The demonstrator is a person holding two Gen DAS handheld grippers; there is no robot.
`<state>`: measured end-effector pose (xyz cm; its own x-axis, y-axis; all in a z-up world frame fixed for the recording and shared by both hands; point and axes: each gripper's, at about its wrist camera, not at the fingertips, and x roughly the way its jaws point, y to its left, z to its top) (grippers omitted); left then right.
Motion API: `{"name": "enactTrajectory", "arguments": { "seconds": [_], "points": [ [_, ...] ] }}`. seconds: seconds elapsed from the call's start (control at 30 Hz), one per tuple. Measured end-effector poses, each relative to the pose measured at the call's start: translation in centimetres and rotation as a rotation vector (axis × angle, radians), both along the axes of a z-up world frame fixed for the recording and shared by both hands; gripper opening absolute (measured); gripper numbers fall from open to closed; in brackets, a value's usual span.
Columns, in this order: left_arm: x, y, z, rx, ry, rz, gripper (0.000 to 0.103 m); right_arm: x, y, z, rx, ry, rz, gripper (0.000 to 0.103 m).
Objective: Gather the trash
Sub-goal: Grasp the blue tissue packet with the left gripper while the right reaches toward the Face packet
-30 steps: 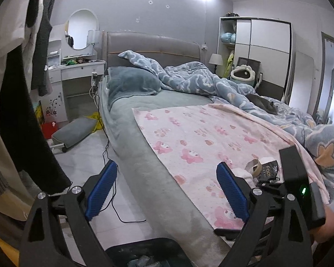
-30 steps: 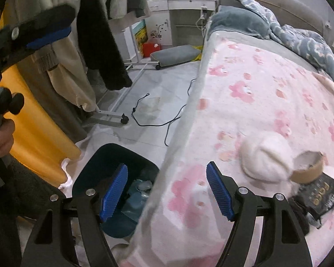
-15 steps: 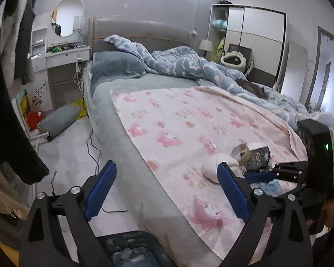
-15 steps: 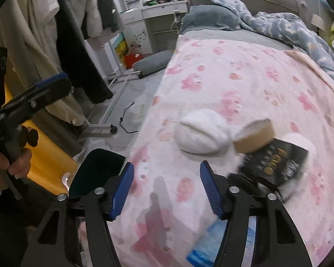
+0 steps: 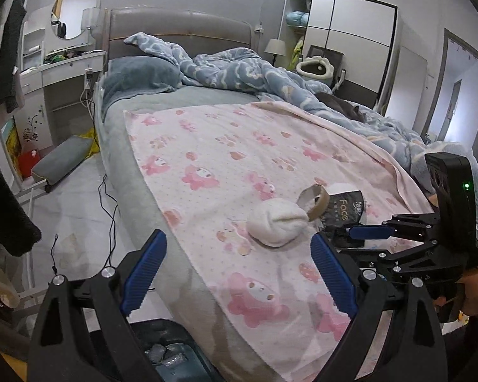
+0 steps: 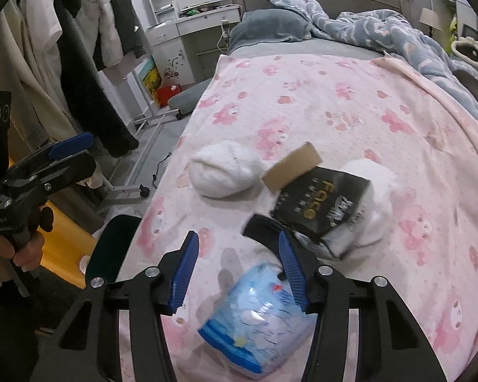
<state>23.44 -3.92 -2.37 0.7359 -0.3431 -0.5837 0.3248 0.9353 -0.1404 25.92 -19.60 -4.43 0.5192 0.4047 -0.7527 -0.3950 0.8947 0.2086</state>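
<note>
Trash lies on the pink blanket (image 6: 350,105): a white crumpled wad (image 6: 223,173) (image 5: 277,219), a cardboard ring (image 6: 291,170) (image 5: 315,202), a black "Face" packet (image 6: 322,205) (image 5: 344,211) and a blue plastic wrapper (image 6: 258,315). My right gripper (image 6: 237,261) is open, hovering just above the blue wrapper, its fingers astride the wrapper's far end. My left gripper (image 5: 239,273) is open and empty over the bed's edge, short of the white wad. The dark bin (image 5: 172,355) (image 6: 111,251) stands on the floor by the bed with trash inside.
A rumpled blue duvet (image 5: 255,70) covers the far side of the bed. A clothes rack with hanging garments (image 6: 89,47) stands left of the bed. Cables (image 5: 108,197) trail on the floor. A dressing table (image 5: 60,73) stands by the headboard.
Both grippers moved from the bin toward the trash on the blanket. The right gripper came down over the blue wrapper and its jaws narrowed. The left stayed open.
</note>
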Motion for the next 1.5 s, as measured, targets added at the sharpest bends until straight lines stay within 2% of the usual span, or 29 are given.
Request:
{"name": "enactTrajectory", "arguments": {
  "seconds": [0.17, 0.4, 0.67, 0.7, 0.73, 0.8, 1.0, 1.3, 1.5],
  "points": [
    [0.2, -1.1, -0.4, 0.004, 0.013, -0.021, 0.093, 0.4, -1.6, -1.2, 0.032, 0.041, -0.031, 0.053],
    [0.1, -2.4, -0.9, 0.01, 0.035, -0.057, 0.093, 1.5, -2.1, -2.1, 0.06, 0.066, -0.065, 0.045],
    [-0.4, -5.1, -2.5, 0.051, 0.089, -0.147, 0.093, 3.3, -0.7, -3.1, -0.027, 0.07, -0.043, 0.042],
    [-0.5, -5.4, -2.7, 0.055, 0.093, -0.156, 0.093, 3.4, -0.8, -3.0, -0.025, 0.067, -0.045, 0.039],
    [-0.6, -5.7, -2.9, 0.059, 0.097, -0.166, 0.093, 3.5, -1.0, -2.9, -0.024, 0.061, -0.049, 0.03],
    [-0.7, -6.3, -3.2, 0.064, 0.109, -0.193, 0.093, 3.6, -1.2, -2.8, -0.016, 0.059, -0.049, 0.02],
    [-1.2, -8.2, -3.5, 0.068, 0.118, -0.26, 0.093, 3.3, -1.6, -2.5, 0.009, 0.045, -0.034, 0.018],
    [-1.5, -11.7, -3.6, 0.04, 0.141, -0.316, 0.093, 2.3, -3.2, -0.3, 0.145, 0.006, -0.033, 0.018],
    [-1.4, -14.0, -5.0, 0.099, 0.168, -0.31, 0.093, 1.3, -5.0, 1.2, 0.23, -0.033, -0.041, 0.018]
  ]
}}
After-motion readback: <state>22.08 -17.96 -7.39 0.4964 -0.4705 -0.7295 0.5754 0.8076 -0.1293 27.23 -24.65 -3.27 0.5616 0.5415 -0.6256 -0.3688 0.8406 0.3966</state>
